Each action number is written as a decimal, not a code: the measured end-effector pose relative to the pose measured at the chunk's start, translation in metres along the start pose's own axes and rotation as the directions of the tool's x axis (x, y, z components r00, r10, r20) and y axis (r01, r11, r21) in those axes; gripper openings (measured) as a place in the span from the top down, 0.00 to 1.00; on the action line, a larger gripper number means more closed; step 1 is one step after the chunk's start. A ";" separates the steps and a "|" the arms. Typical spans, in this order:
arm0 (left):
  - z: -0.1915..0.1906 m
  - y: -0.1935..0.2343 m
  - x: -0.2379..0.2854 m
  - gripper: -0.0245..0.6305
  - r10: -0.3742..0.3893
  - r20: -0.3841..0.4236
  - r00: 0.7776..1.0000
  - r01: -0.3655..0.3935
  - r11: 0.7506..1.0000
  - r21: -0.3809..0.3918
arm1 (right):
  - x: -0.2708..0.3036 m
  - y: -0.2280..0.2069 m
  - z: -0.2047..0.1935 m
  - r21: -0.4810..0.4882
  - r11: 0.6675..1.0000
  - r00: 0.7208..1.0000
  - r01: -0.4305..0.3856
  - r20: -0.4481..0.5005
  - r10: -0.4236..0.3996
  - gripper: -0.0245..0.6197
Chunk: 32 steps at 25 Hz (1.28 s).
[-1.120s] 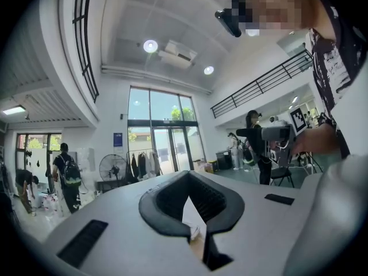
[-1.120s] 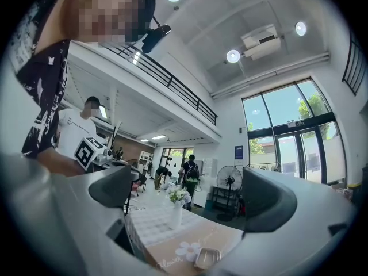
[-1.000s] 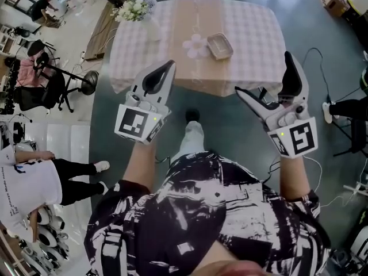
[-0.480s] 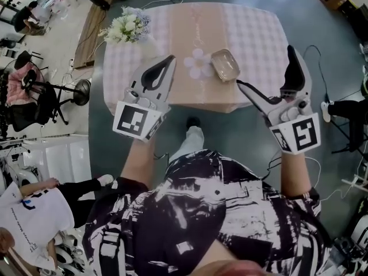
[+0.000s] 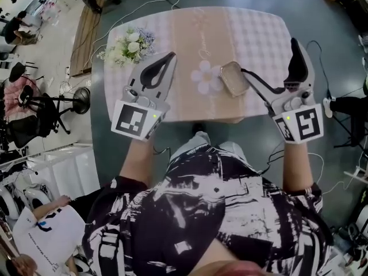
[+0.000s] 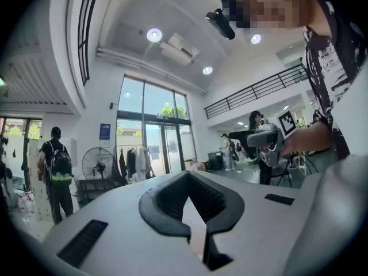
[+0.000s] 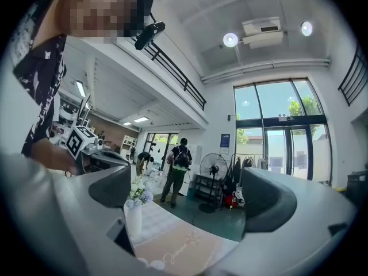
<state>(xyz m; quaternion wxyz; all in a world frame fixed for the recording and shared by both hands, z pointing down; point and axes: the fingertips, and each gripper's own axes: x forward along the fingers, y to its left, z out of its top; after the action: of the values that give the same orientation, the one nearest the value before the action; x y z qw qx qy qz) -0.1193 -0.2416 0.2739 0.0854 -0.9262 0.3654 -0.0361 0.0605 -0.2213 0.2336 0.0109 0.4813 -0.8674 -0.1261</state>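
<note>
Nearest the head camera: the person's patterned shirt (image 5: 195,211) and two forearms, each hand holding tongs out past the near edge of the table (image 5: 190,115).
Left tongs (image 5: 171,56): pressed together at the tips with nothing between them. The left gripper view shows only a sliver of tan table top through the loop behind the tips. They hang over the checked cloth (image 5: 259,33), between the vase and the flower mat.
Right tongs (image 5: 268,58): spread wide and empty. In the head view one finger ends just beside the dish and the other reaches over the right of the cloth. Contact with the dish cannot be made out.
Dish (image 5: 233,78): small, rectangular and pale, lying on the tan runner (image 5: 207,33) just right of the flower mat. It sits below what the right gripper view takes in.
Flower mat (image 5: 208,77): white and petal-shaped, flat on the runner near the table's middle.
Vase (image 5: 127,43): white and lilac blooms at the table's left, upright in the right gripper view.
Changed: a second ago the table lay well ahead of both tongs. Now it has drawn in beneath them, and the dish has gone from well apart to right by the right tongs. Neither pair has altered its set: left stays closed, right stays open.
Farther off: a fan (image 7: 214,168), a person with a backpack (image 7: 177,174) and tall glass doors (image 7: 287,137) across the hall.
</note>
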 end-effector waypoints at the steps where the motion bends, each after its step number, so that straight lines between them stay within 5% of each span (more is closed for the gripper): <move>1: -0.002 0.003 0.005 0.96 -0.002 -0.001 1.000 0.002 1.000 -0.001 | 0.003 -0.004 -0.006 0.003 1.000 1.000 0.003 -0.011 -0.003 0.07; 19: -0.013 0.001 0.057 0.96 0.069 -0.085 0.994 -0.069 0.998 0.001 | 0.022 -0.064 -0.083 0.057 0.996 0.991 -0.068 -0.111 0.074 0.07; 32: -0.038 0.004 0.068 0.96 0.092 -0.132 0.987 -0.095 0.995 -0.014 | 0.031 -0.064 -0.238 0.174 0.980 0.929 -0.092 -0.339 0.147 0.07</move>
<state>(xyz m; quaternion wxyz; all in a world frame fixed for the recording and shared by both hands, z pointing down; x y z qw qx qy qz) -0.0775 -0.2959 0.3112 0.0535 -0.9045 0.4135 -0.0890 0.1306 -0.3295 0.4464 0.1352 0.4416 -0.8864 0.0305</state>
